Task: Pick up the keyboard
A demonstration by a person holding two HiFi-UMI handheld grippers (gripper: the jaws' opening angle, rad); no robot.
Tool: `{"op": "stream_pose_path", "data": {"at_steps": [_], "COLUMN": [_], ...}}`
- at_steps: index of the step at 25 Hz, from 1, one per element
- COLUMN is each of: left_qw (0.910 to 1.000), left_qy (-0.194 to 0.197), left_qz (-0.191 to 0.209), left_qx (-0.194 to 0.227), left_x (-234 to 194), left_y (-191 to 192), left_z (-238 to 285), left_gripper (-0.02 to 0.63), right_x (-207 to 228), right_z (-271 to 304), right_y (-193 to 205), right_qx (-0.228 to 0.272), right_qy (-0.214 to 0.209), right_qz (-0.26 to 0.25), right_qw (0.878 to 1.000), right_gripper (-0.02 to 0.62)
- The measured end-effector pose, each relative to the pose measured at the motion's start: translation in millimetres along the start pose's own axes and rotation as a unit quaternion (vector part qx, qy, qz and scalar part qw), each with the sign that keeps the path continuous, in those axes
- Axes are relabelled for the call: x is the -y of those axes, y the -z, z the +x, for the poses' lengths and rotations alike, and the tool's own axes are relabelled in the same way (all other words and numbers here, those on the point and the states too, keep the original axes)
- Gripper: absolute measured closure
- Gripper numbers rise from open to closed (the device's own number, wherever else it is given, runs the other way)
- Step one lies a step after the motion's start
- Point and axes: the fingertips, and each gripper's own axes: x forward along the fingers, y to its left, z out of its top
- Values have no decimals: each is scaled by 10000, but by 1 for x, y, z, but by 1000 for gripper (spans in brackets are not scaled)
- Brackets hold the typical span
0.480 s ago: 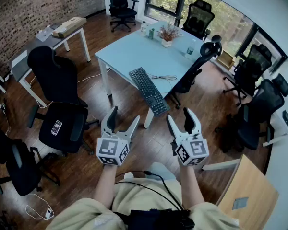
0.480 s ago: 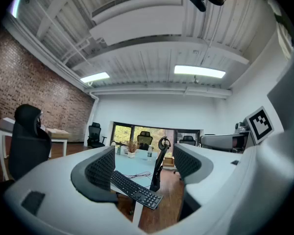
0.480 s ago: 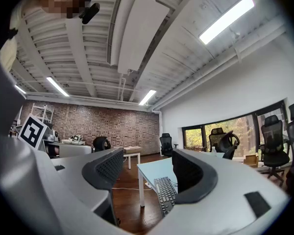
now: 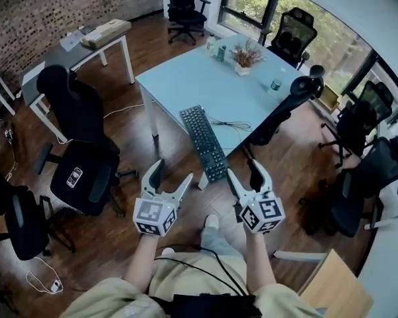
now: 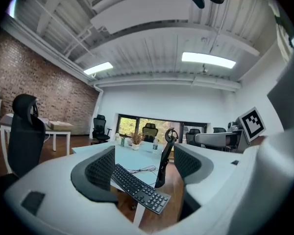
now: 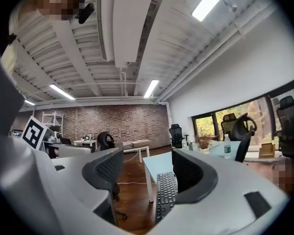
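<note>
A black keyboard (image 4: 204, 142) lies along the near edge of the pale blue table (image 4: 192, 78), its near end sticking out past the corner. A thin cable (image 4: 231, 124) trails from it across the tabletop. My left gripper (image 4: 171, 175) hangs open in the air short of the table, to the left of the keyboard's near end. My right gripper (image 4: 244, 174) is open too, just right of that end. Nothing sits between either pair of jaws. The keyboard (image 5: 138, 187) shows ahead in the left gripper view, and the keyboard (image 6: 166, 196) lies low between the jaws in the right gripper view.
Black office chairs stand around: one with a phone on its seat (image 4: 86, 174) at left, another (image 4: 288, 108) tucked at the table's right side. A plant pot (image 4: 244, 65) and bottles (image 4: 220, 52) sit at the far end. A grey desk (image 4: 73, 55) stands at left.
I have stepped closer to the table: the keyboard and table sit nearer to both grippers. Both grippers stay open and level.
</note>
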Motion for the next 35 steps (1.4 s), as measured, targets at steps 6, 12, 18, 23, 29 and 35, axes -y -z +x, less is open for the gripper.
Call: {"op": "stream_pose_path", "data": {"at_steps": [6, 12, 18, 23, 29, 35], "left_qw": [9998, 9963, 9792, 9587, 9011, 8409], "left_qy": [-163, -496, -639, -350, -64, 472], "left_qz": [90, -203, -636, -1454, -2884, -4340], "left_qx": [-101, -667, -1820, -2419, -3238, -3198], "left_x": [21, 28, 11, 3, -10, 1], "left_y": [-3, 37, 130, 190, 283, 324], "left_z": [90, 138, 151, 166, 178, 195], "left_gripper": [247, 247, 247, 247, 247, 247], "right_x": [75, 139, 154, 148, 140, 124], "right_z": [57, 81, 84, 87, 84, 88], "right_y": [1, 63, 164, 242, 316, 354], "right_qx": [-305, -974, -2058, -2845, -3621, -3957], "right_qy": [-829, -966, -1195, -1368, -1375, -1497], "right_qz": [33, 484, 1101, 1818, 2350, 2928], "right_qw": [9961, 9894, 9650, 9313, 8915, 8575], "right_gripper": [268, 268, 268, 268, 268, 268]}}
